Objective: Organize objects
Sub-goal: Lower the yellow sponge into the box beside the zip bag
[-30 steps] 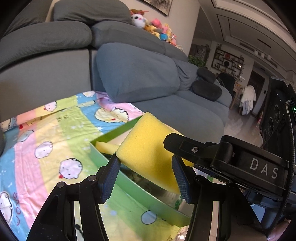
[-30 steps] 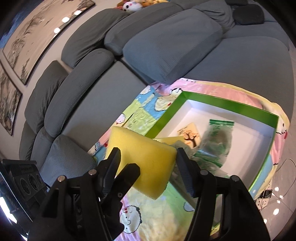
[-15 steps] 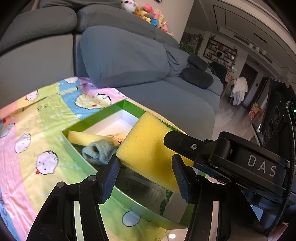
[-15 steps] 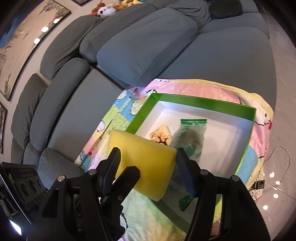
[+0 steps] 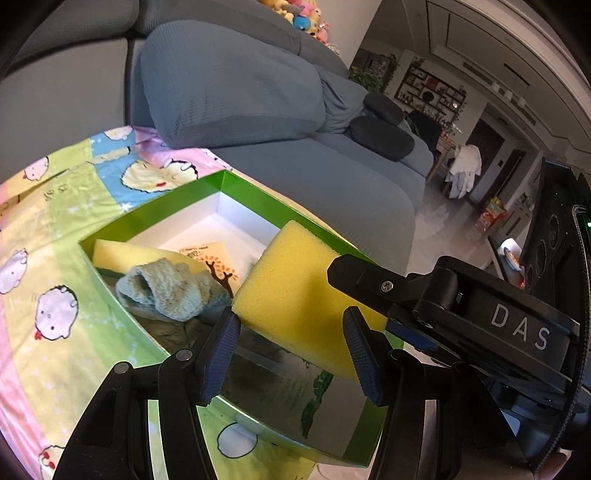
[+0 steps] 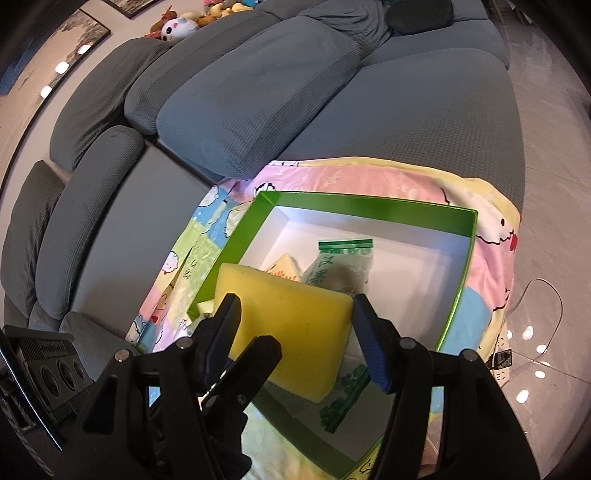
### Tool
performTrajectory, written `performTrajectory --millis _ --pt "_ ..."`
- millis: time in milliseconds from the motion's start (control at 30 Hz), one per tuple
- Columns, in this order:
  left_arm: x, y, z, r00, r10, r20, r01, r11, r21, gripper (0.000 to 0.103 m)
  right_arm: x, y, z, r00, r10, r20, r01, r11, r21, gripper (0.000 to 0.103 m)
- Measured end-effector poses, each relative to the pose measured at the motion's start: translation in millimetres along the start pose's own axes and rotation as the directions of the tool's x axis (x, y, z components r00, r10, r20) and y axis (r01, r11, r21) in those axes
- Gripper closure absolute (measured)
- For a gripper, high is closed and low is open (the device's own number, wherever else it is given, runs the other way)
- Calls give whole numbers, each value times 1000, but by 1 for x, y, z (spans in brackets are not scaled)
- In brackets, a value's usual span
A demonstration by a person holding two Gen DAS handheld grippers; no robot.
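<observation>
Broadly, a grey sofa [image 6: 332, 110] carries a cartoon-print blanket [image 5: 55, 258], and on that sits a green box [image 6: 369, 206] with a white inside. In it lie a zip bag [image 6: 343, 266], a tree-print card [image 5: 218, 266], a second sponge [image 5: 122, 254] and a blue-green sock [image 5: 166, 288]. Above the box, both the right gripper [image 6: 295, 332] and the left gripper [image 5: 291, 343] clamp one yellow sponge [image 6: 291, 325] at half width.

Grey sectional sofa [image 6: 369, 122], several loose back cushions. Patterned cartoon blanket [image 5: 55, 236], pastel patches, spread over the seat. Plush toys [image 6: 177, 24] in a row along the sofa back. 2 dark pillows [image 5: 382, 129] at the far end. Framed pictures [image 6: 55, 48] on the wall. Glossy tiled floor [image 6: 554, 221].
</observation>
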State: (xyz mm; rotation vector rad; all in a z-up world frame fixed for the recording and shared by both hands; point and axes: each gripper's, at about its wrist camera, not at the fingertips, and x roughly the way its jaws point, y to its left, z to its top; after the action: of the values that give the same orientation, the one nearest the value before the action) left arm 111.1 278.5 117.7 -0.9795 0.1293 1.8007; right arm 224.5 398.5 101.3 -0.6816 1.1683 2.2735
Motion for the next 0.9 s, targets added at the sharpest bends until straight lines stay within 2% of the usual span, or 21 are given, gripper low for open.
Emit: performTrajectory --millis 433,900 --pt "16 0 -3 996 -68 -56 67 997 -30 45 5 -7 2 996 -86 19 86 996 18 41" --pt "27 -3 -6 991 -80 -111 74 995 -62 45 15 -11 2 986 -167 21 167 986 12 41"
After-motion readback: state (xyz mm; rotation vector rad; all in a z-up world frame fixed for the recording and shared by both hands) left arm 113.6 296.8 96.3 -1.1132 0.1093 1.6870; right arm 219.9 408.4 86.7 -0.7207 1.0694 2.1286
